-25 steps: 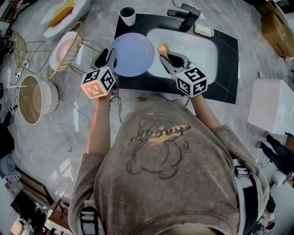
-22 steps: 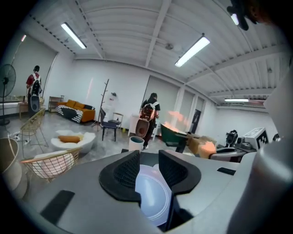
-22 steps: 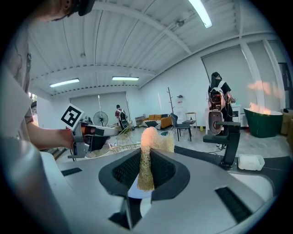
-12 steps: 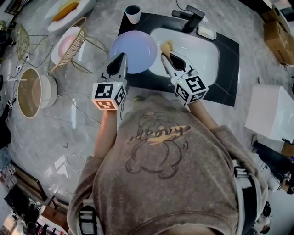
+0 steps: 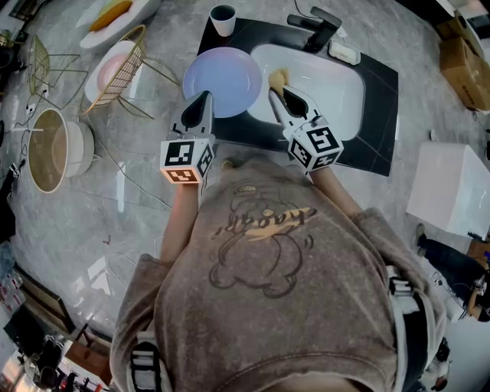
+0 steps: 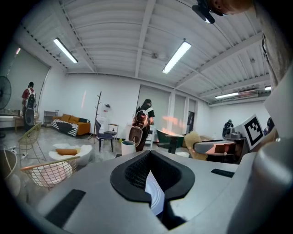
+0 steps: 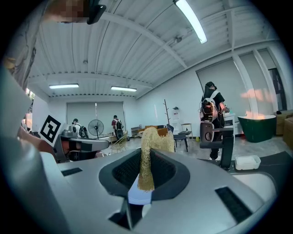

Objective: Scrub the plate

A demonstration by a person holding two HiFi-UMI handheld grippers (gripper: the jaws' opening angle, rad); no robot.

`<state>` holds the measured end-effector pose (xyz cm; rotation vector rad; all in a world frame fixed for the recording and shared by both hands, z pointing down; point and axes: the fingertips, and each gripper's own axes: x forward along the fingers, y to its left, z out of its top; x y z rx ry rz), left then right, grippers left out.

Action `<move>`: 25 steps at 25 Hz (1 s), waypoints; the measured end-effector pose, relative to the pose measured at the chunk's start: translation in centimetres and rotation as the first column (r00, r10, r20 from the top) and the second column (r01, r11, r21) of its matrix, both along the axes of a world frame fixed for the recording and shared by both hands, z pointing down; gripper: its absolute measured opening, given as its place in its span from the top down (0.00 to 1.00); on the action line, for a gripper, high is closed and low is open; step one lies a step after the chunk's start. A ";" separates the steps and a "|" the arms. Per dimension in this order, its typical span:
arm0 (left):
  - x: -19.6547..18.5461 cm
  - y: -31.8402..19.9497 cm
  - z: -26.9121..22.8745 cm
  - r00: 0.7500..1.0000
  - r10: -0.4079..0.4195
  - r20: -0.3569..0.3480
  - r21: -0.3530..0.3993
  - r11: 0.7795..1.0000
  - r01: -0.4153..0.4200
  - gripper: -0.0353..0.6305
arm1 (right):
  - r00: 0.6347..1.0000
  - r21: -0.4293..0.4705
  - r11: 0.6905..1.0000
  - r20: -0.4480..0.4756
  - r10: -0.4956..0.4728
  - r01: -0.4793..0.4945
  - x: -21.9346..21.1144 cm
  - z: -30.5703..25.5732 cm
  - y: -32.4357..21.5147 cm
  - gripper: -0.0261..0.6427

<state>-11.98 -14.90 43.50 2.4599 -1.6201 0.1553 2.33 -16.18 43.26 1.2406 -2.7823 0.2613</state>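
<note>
A round lavender plate is over the black mat, just left of the white sink basin. My left gripper is at the plate's near-left rim. Its jaws have just been closing and are now shut on that rim. In the left gripper view a pale plate edge shows pinched between the dark pads of my left gripper. My right gripper is over the basin's left edge, shut on a yellow mesh scrubber. The scrubber sticks up from the right gripper and does not touch the plate.
A black faucet and a soap dish are behind the basin. A cup stands on the mat's far left corner. To the left are a wire rack with a pink plate, a wooden bowl and a white dish of yellow food. A white box stands at the right.
My left gripper has shifted from the plate's left side to its near-left rim, and its open jaws have closed on the rim. The right gripper with the scrubber has barely moved.
</note>
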 end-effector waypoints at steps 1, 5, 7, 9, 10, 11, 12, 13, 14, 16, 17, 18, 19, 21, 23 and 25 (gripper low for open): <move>-0.1 0.1 0.0 1.000 -0.005 -0.006 -0.001 1.000 0.005 0.92 | 1.000 0.001 1.000 0.002 0.003 -0.003 0.0 -0.1 0.0 0.88; -0.5 0.5 -0.2 1.000 -0.021 -0.022 -0.003 1.000 0.021 0.92 | 1.000 0.001 1.000 0.017 0.005 -0.005 0.0 -0.4 0.1 0.88; -0.6 0.6 -0.2 0.999 -0.025 -0.025 -0.004 1.000 0.025 0.92 | 1.000 -0.004 1.000 0.021 0.005 -0.005 -0.1 -0.4 0.2 0.88; -0.7 0.7 -0.1 0.999 -0.026 -0.028 -0.006 1.000 0.025 0.92 | 1.000 -0.008 1.000 0.021 0.003 -0.002 -0.3 -0.3 0.2 0.88; -0.7 0.7 -0.1 0.999 -0.025 -0.029 -0.006 1.000 0.025 0.92 | 1.000 -0.010 1.000 0.019 0.000 0.000 -0.4 -0.2 0.2 0.88; -0.7 0.7 0.0 0.999 -0.026 -0.030 -0.007 1.000 0.025 0.92 | 1.000 -0.012 1.000 0.017 -0.003 0.003 -0.4 -0.1 0.3 0.88; -0.7 0.7 0.0 0.999 -0.026 -0.029 -0.008 1.000 0.026 0.92 | 1.000 -0.014 1.000 0.015 -0.006 0.006 -0.5 0.1 0.3 0.88; -0.7 0.7 0.1 0.999 -0.027 -0.029 -0.009 1.000 0.027 0.92 | 1.000 -0.016 1.000 0.013 -0.008 0.008 -0.6 0.2 0.4 0.88; -0.7 0.8 0.1 0.999 -0.028 -0.028 -0.009 1.000 0.028 0.92 | 1.000 -0.018 1.000 0.012 -0.010 0.010 -0.6 0.3 0.4 0.88; -0.9 0.8 0.1 0.999 -0.032 -0.029 -0.008 0.999 0.032 0.92 | 1.000 -0.023 1.000 0.009 -0.014 0.014 -0.8 0.4 0.5 0.88; -1.0 0.8 0.0 0.999 -0.034 -0.031 -0.008 0.999 0.033 0.92 | 1.000 -0.026 1.000 0.008 -0.014 0.015 -0.8 0.4 0.5 0.88; -1.1 0.8 0.0 0.999 -0.035 -0.032 -0.009 0.999 0.035 0.92 | 1.000 -0.028 1.000 0.008 -0.015 0.015 -0.8 0.4 0.5 0.88; -1.1 0.7 -0.1 0.999 -0.036 -0.032 -0.010 0.999 0.035 0.92 | 1.000 -0.029 0.999 0.008 -0.015 0.015 -0.9 0.4 0.4 0.88; -1.3 0.6 -0.1 0.999 -0.038 -0.033 -0.011 0.999 0.037 0.92 | 1.000 -0.031 0.999 0.009 -0.017 0.017 -0.9 0.5 0.3 0.88; -1.3 0.5 -0.1 0.999 -0.041 -0.033 -0.010 0.999 0.040 0.92 | 1.000 -0.032 0.999 0.008 -0.019 0.019 -0.9 0.6 0.2 0.88; -1.3 0.5 0.0 0.999 -0.043 -0.034 -0.007 0.999 0.042 0.92 | 1.000 -0.031 0.999 0.008 -0.022 0.022 -0.9 0.7 0.1 0.88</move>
